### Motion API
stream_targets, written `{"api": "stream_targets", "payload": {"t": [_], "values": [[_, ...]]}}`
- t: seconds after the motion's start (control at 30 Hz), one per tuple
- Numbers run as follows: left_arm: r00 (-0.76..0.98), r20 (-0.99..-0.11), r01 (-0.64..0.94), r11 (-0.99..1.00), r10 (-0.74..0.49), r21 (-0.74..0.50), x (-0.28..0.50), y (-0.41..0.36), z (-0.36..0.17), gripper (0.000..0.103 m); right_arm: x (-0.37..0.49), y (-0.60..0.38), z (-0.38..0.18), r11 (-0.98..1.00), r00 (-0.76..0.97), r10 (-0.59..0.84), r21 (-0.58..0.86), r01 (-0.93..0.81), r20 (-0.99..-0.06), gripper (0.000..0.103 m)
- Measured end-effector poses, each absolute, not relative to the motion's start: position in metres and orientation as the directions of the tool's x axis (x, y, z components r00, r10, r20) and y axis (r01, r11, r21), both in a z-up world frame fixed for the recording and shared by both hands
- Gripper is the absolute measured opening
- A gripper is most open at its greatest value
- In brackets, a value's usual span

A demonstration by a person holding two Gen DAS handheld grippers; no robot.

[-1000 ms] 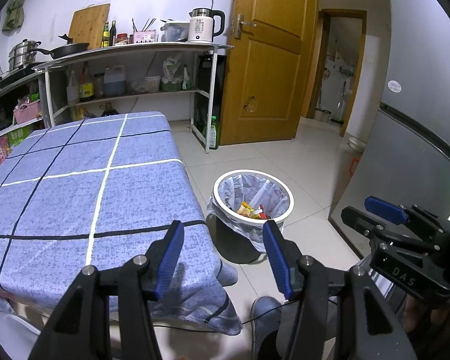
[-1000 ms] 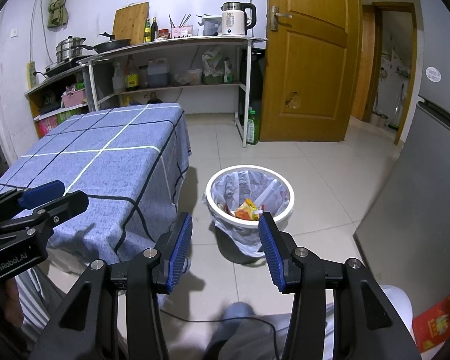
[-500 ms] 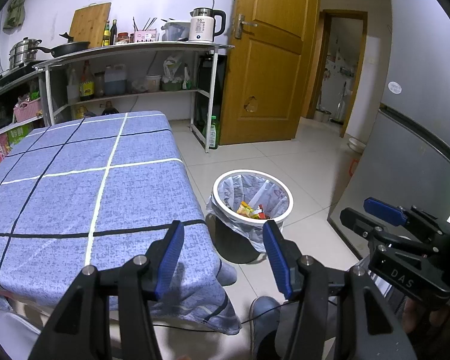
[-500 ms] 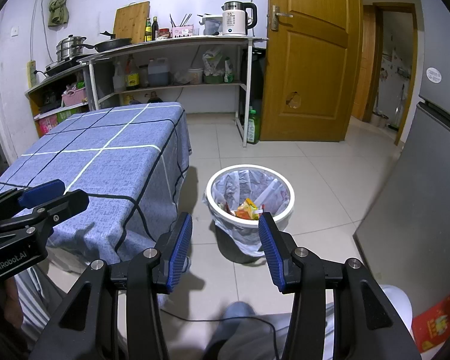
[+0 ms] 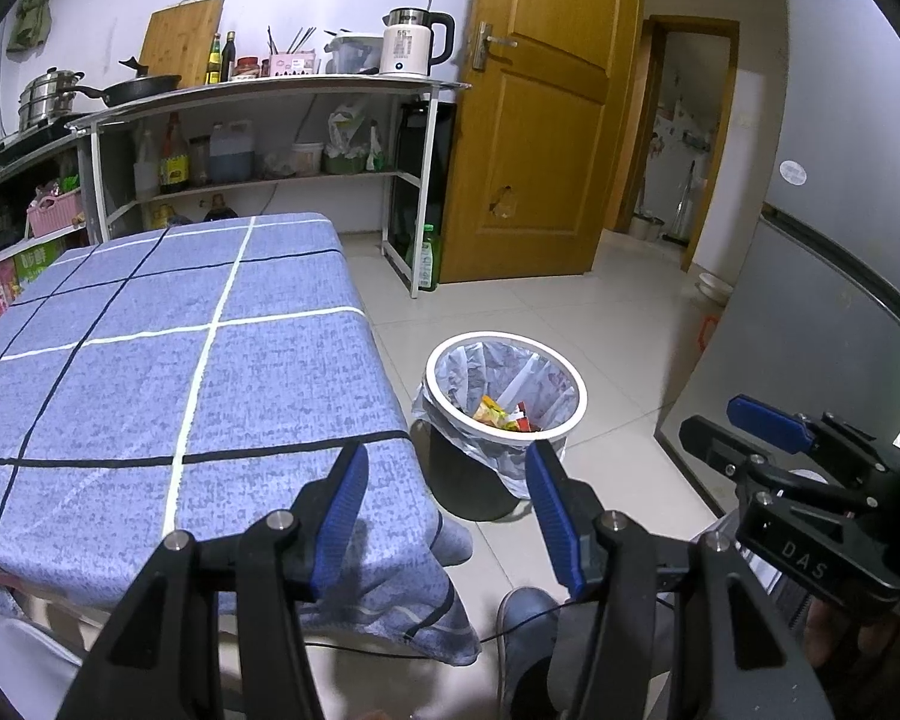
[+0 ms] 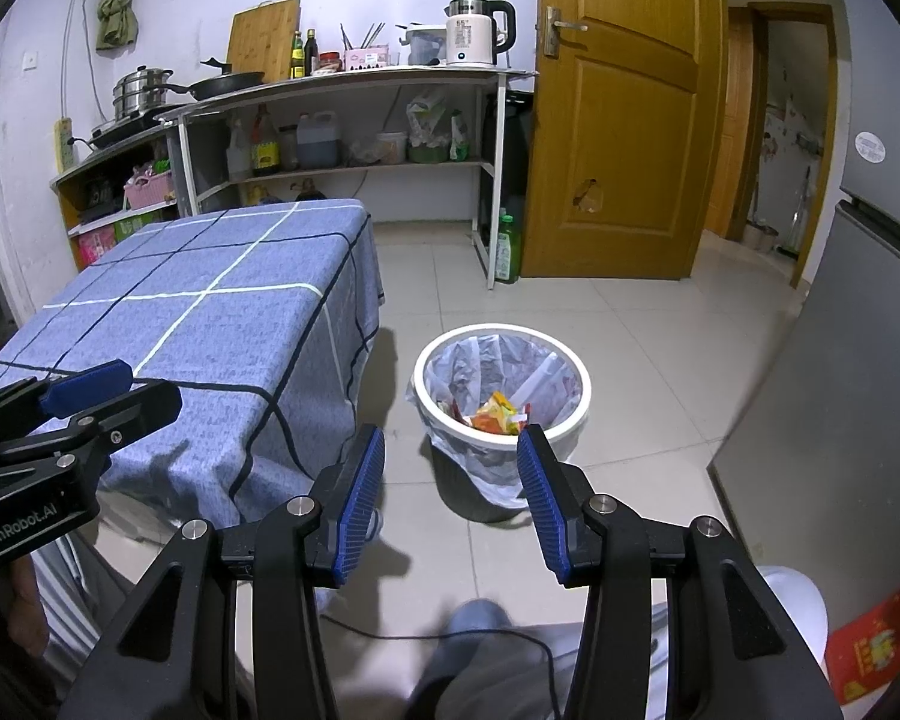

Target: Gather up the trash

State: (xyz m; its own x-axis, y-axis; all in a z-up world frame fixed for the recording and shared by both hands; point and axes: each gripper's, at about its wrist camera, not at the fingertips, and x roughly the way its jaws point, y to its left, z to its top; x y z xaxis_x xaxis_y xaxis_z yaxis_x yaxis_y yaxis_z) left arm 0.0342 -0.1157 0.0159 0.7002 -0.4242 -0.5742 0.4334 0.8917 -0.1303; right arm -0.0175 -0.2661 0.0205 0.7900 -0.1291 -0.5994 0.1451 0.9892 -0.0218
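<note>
A white-rimmed trash bin [image 5: 579,387] [image 6: 438,354] lined with a clear bag stands on the tiled floor beside the table. Colourful wrappers [image 5: 501,414] [image 6: 498,414] lie at its bottom. My left gripper [image 5: 447,468] hovers over the table's near right corner, open, with nothing between its blue pads. Open and empty too, my right gripper [image 6: 450,450] hangs over the floor just short of the bin. Each gripper shows at the edge of the other's view, the right gripper [image 5: 768,426] at the right and the left gripper [image 6: 84,387] at the left.
A table under a blue checked cloth [image 5: 150,360] [image 6: 210,312] fills the left. Behind it stand metal shelves [image 5: 270,90] with a kettle [image 5: 411,42], pans and bottles. A wooden door [image 5: 534,120] is at the back and a grey appliance [image 6: 858,390] at the right. A cable [image 6: 390,636] crosses the floor by a person's shoe.
</note>
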Motion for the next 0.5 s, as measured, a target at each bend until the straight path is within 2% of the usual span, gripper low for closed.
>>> {"api": "stream_targets", "payload": {"t": [0.5], "values": [[0.694, -0.581, 0.426, 0.893, -0.426, -0.145, 0.0344, -0.1161, 0.0143, 0.057, -0.0181, -0.267, 0.0211, 0.99, 0.791, -0.125, -0.024, 0.139, -0.599, 0.047]]}}
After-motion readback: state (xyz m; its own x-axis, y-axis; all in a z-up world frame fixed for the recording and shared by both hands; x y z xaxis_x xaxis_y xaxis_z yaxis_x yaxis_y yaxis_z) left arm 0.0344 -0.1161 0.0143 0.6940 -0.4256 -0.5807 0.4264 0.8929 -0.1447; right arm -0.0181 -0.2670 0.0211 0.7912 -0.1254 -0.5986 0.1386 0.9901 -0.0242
